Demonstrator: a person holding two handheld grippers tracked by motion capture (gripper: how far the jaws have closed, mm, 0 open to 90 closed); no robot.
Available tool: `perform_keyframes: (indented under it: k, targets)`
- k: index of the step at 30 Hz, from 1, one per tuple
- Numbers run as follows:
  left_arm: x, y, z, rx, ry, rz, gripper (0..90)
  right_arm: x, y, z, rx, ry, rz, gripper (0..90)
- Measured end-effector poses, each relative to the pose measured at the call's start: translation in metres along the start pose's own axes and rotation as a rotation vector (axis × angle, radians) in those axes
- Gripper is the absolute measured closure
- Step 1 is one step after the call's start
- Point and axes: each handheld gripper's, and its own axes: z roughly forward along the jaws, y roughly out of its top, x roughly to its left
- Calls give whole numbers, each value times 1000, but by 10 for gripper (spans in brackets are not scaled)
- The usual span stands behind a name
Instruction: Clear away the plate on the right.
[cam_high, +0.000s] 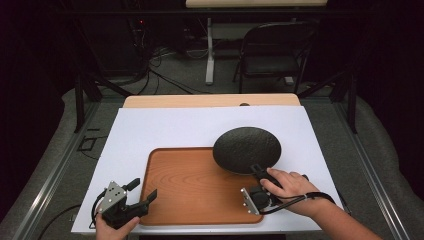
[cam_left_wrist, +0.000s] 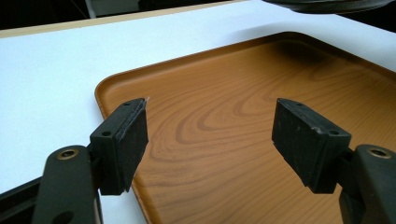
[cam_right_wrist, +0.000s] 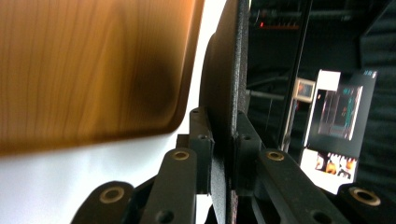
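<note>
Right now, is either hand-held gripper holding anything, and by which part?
The right hand-held gripper clamps the black plate by its near rim, jaws on both faces. The left hand-held gripper is open and holds nothing, above the wooden tray.

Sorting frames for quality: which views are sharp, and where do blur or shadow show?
High view: soft, dark surroundings. Left gripper view: sharp wood grain on the tray, a shadow under the plate. Right gripper view: tray blurred, plate's shadow on it, a bright screen behind.
</note>
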Motion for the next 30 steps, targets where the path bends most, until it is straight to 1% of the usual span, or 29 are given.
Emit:
perform_keyframes:
  k: [1, 2, 3, 7, 8, 10, 11, 13, 15, 16, 17, 19, 22, 30]
  targets:
    - [0, 0, 0, 0, 0, 0, 269, -3, 9, 2, -24, -4, -14, 818]
    - [0, 0, 0, 0, 0, 0, 269, -3, 9, 2, -24, -4, -14, 818]
    - [0, 0, 0, 0, 0, 1, 269, -3, 13, 2, -33, -7, -17, 817]
    - [0, 0, -1, -2, -3, -1, 269, -6, 34, 4, -82, -15, -38, 816]
    - [0, 0, -1, -2, 2, -3, 269, -6, 43, 5, -103, -19, -52, 815]
    - [1, 0, -2, -3, 2, -2, 269, -6, 47, 5, -111, -17, -55, 815]
    - [1, 0, -2, -4, -1, -4, 269, -5, 56, 6, -136, -16, -64, 814]
    - [1, 0, -2, -4, -1, -4, 269, -5, 59, 6, -145, -14, -70, 813]
    - [1, 0, -2, -5, -1, -3, 268, -2, 71, 7, -176, -13, -78, 811]
    - [1, 0, -2, -5, -1, -3, 268, -2, 71, 7, -176, -13, -78, 811]
    - [1, 0, -2, -5, -1, -3, 269, 1, 76, 8, -191, -8, -84, 811]
    - [1, 0, -2, -5, -1, -3, 269, 2, 78, 8, -195, -5, -88, 809]
    - [2, -1, -3, -5, 0, -4, 268, 7, 85, 10, -218, 4, -94, 809]
    - [2, -1, -3, -4, 0, -4, 269, 17, 90, 14, -229, 25, -97, 805]
